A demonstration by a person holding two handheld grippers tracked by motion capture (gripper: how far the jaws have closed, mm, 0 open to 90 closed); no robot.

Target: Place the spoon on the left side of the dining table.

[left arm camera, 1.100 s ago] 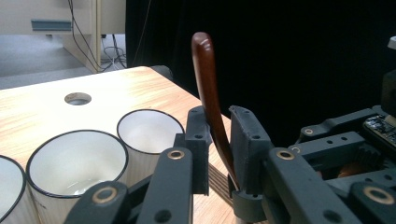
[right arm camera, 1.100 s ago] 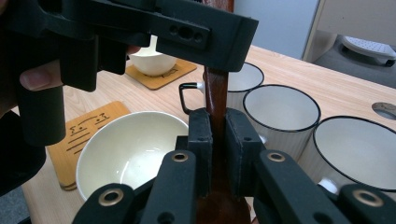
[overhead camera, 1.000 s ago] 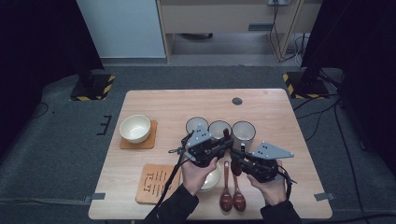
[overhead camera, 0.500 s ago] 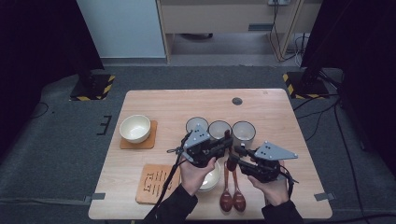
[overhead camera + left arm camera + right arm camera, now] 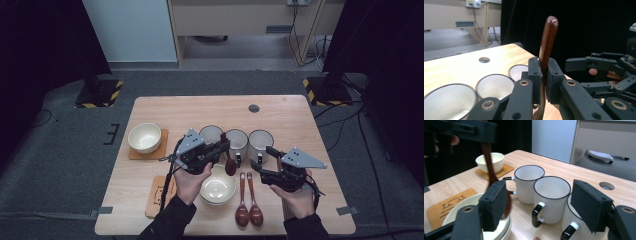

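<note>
Dark curtains close in a pale wooden table [image 5: 300, 120] laid out as if for serving: three white mugs [image 5: 236, 141] in a row, a small bowl on a coaster [image 5: 145, 137] at the left, a larger bowl [image 5: 218, 187] near the front edge, and two brown spoons [image 5: 248, 210] lying side by side just right of it. The left gripper [image 5: 226, 146] is clamped tight on a third wooden spoon [image 5: 547, 47], its pads pressing the handle from both sides; the handle stands up between them while the spoon's bowl hangs over the larger bowl's far rim, just in front of the mugs, probably so it can be set down inside. The right gripper [image 5: 262, 161] holds nothing; its jaws have just been opening and stand well apart, pointing at the mugs beside the hanging spoon, which looks like a completed hand-over.
</note>
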